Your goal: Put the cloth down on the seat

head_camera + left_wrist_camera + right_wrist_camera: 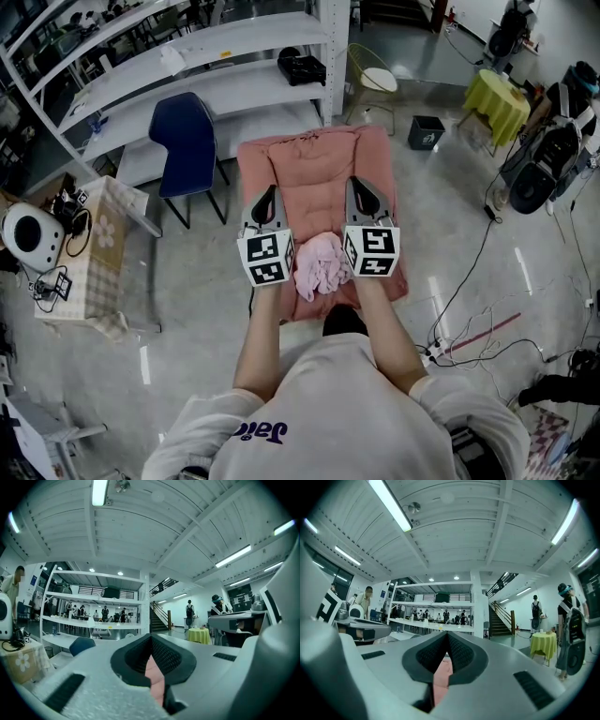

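Observation:
A crumpled pale pink cloth (320, 264) lies on the front part of the pink cushioned seat (314, 164), between the two marker cubes. My left gripper (265, 194) is to the cloth's left and my right gripper (361, 186) to its right. Both point away from me over the cushion, with their tips past the cloth. The left gripper (151, 641) and right gripper (448, 637) are both shut, dark pads together. A sliver of pink shows below the closed tips in both gripper views. Neither holds the cloth.
A blue chair (187, 141) stands left of the seat, in front of white shelving (187, 66). A small table with a flowered cover (89, 253) is at far left. A black bin (425, 132), a yellow-covered table (497, 103) and floor cables (469, 328) are to the right.

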### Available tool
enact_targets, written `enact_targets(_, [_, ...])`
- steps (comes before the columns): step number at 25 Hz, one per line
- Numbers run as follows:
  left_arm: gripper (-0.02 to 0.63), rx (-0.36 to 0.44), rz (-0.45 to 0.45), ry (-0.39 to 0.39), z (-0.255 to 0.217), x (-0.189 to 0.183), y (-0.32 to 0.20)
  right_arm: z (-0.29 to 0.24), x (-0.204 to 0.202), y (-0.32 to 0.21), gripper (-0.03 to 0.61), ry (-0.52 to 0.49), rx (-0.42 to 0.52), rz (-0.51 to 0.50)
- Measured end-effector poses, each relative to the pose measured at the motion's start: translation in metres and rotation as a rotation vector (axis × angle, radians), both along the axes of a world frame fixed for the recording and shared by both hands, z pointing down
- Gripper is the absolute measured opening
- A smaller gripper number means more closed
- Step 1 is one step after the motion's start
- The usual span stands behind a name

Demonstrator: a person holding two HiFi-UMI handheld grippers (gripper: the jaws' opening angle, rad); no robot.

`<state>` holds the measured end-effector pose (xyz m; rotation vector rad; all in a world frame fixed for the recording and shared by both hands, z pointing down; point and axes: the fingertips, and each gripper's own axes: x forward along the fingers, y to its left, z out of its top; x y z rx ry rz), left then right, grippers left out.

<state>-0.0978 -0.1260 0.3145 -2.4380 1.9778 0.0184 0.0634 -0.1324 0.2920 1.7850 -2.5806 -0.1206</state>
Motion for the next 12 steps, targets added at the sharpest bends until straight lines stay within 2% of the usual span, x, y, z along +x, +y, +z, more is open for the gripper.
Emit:
enact_targets(6, [0.015, -0.029, 0.039, -0.007, 0.012, 0.008, -0.008, 0.009, -0.004, -0.008, 0.012, 0.006, -0.019, -0.021])
enact_targets(12, [0.015, -0.097, 0.042, -0.009, 0.040, 0.008, -0.027, 0.031, -0.006, -0.025, 0.014, 0.015, -0.064, -0.032])
